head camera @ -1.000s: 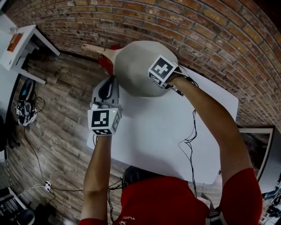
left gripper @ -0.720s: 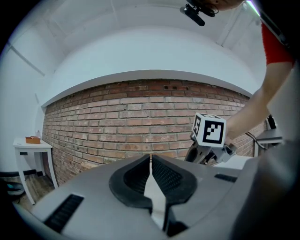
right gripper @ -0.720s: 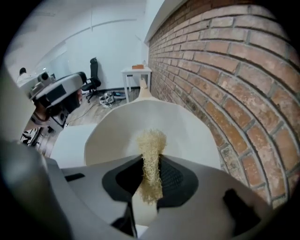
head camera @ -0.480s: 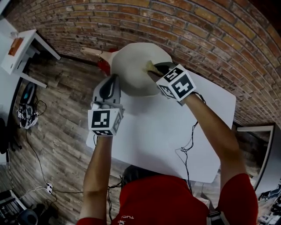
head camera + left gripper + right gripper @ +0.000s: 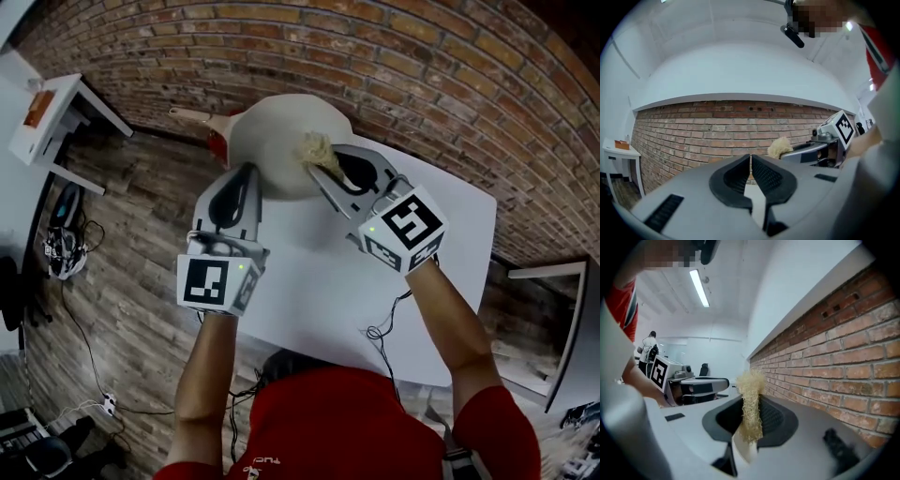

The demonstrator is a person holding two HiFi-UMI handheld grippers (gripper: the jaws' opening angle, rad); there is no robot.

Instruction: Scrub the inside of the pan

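Note:
A large cream pan (image 5: 277,141) with a pale handle (image 5: 192,114) sits at the far left corner of the white table (image 5: 356,281). My right gripper (image 5: 316,169) is shut on a straw-coloured fibre scrubber (image 5: 317,148), which hangs over the pan's right part. The same scrubber (image 5: 750,385) stands up between the right jaws (image 5: 751,401). My left gripper (image 5: 247,172) lies by the pan's near left rim. Its jaws (image 5: 750,158) are shut with nothing seen between them. The pan does not show in either gripper view.
A brick wall (image 5: 422,75) runs behind the table. Something red (image 5: 217,145) shows under the pan's left side. A white side table (image 5: 42,98) stands at the far left on the wooden floor (image 5: 131,244), with cables (image 5: 56,239) near it.
My right gripper has drawn back toward me and to the right off the pan, so the scrubber now shows. The left gripper has barely shifted.

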